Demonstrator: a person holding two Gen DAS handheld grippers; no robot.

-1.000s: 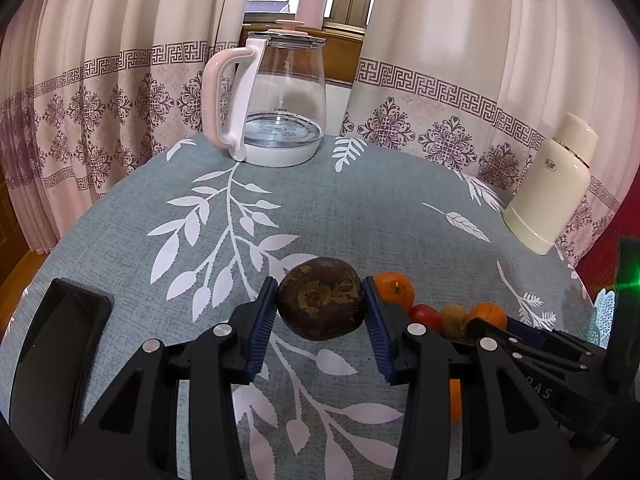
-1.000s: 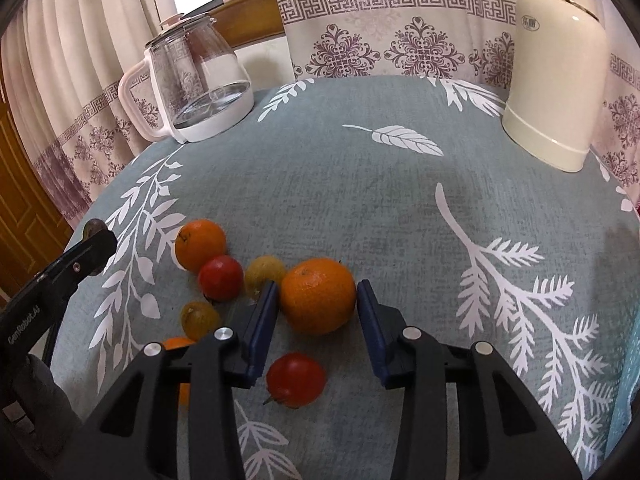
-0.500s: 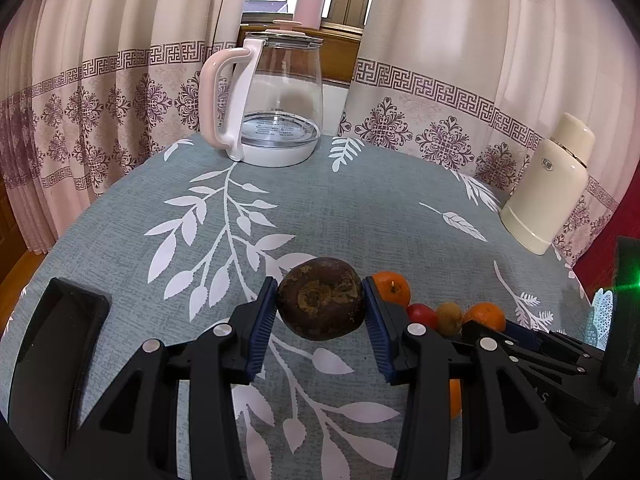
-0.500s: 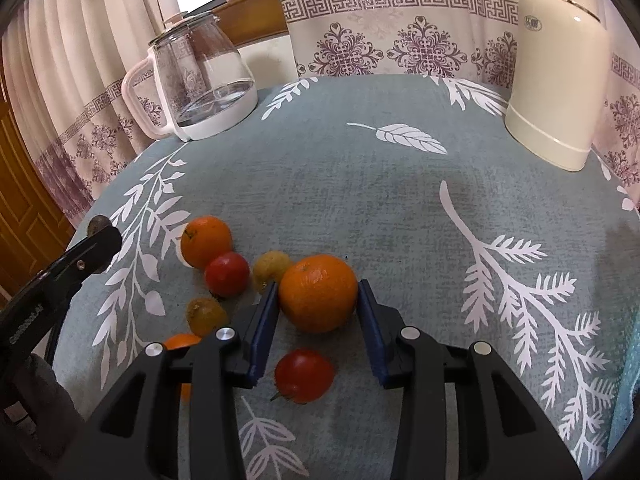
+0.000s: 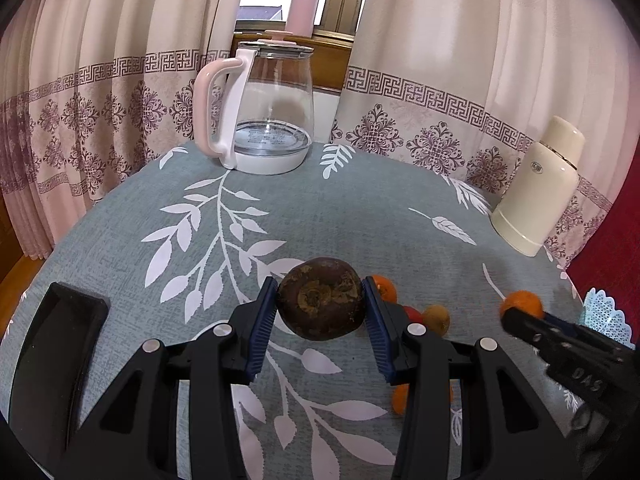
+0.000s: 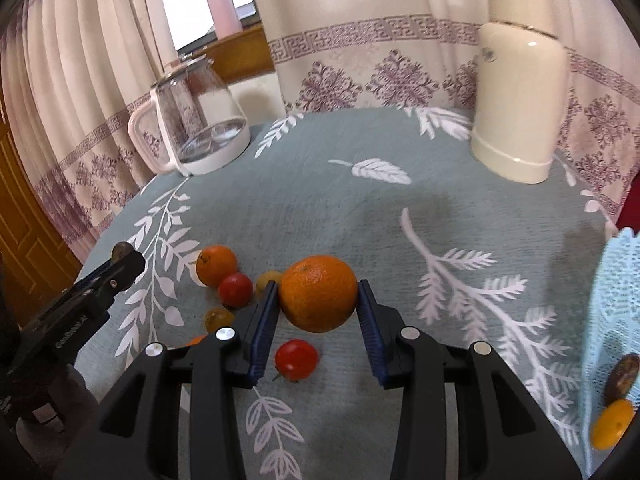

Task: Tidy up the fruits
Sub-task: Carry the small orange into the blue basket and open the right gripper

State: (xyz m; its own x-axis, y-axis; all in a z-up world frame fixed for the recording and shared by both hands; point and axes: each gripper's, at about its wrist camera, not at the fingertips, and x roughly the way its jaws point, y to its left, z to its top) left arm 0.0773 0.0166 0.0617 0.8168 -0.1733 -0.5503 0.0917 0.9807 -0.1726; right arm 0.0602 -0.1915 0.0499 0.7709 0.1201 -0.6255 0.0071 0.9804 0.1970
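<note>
My left gripper (image 5: pixel 320 304) is shut on a dark brown round fruit (image 5: pixel 320 300), held above the grey leaf-print tablecloth (image 5: pixel 280 220). My right gripper (image 6: pixel 318 294) is shut on a large orange (image 6: pixel 318 292), lifted off the cloth. Below it lie a red tomato (image 6: pixel 296 360), a smaller orange (image 6: pixel 216 265), another red fruit (image 6: pixel 235 289) and two yellowish fruits (image 6: pixel 218 318). In the left wrist view the right gripper (image 5: pixel 520 312) shows at the right with its orange (image 5: pixel 522 302). At the right edge a pale blue lace-edged tray (image 6: pixel 612 320) holds an orange fruit (image 6: pixel 612 424) and a dark one.
A glass kettle with a pink handle (image 5: pixel 264 112) stands at the far side of the table. A cream thermos (image 5: pixel 540 188) stands at the back right. A black tray (image 5: pixel 52 352) lies at the left front edge. Curtains hang behind the table.
My right gripper has lifted the large orange up and swung to the right; the blue tray has come into its view. The left gripper and its dark fruit have stayed put.
</note>
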